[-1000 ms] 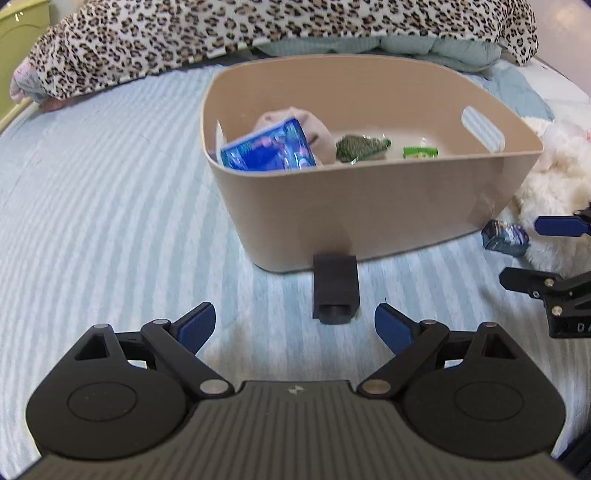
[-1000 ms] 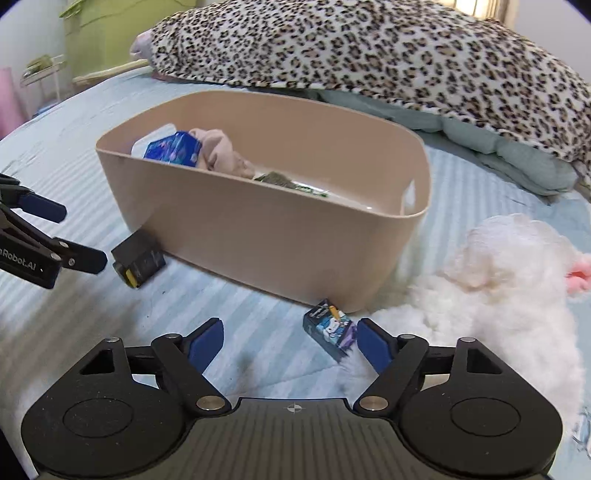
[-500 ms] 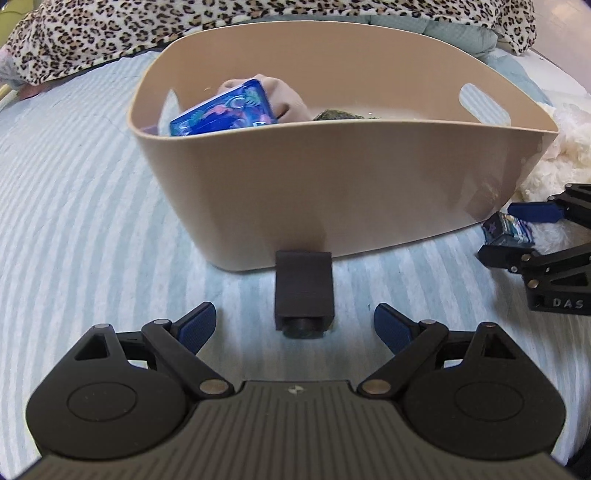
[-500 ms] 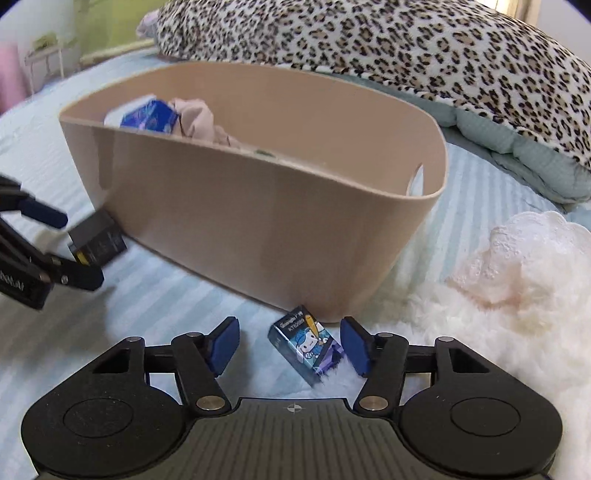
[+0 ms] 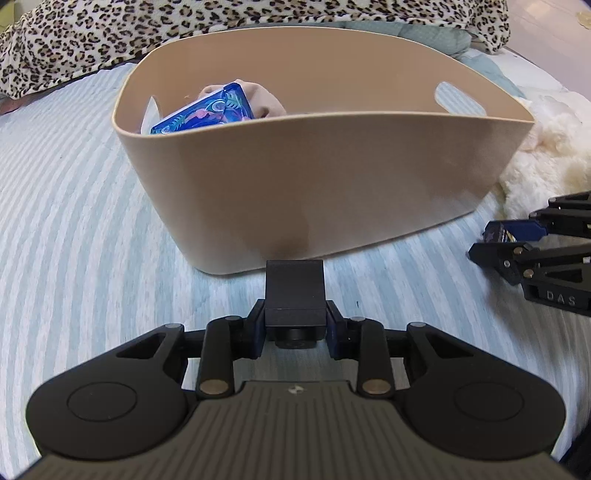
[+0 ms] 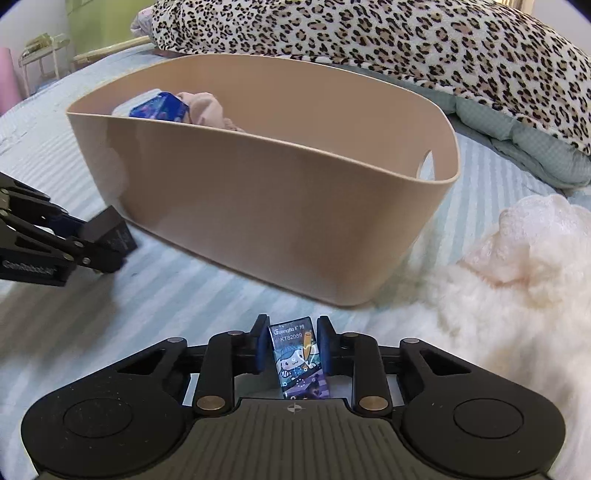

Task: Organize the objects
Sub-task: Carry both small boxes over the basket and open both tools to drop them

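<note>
A beige plastic tub stands on the striped bedspread, also in the right wrist view. It holds a blue packet and a beige cloth. My left gripper is shut on a black box just in front of the tub; it shows at the left of the right wrist view. My right gripper is shut on a small cartoon-printed box near the tub's right corner; that box also shows in the left wrist view.
A fluffy white plush lies right of the tub. A leopard-print blanket and a teal quilt lie behind it. A green cabinet stands at the far left.
Both grippers have moved forward and down and closed: the left on the black box, the right on the cartoon box. Both were open before.
</note>
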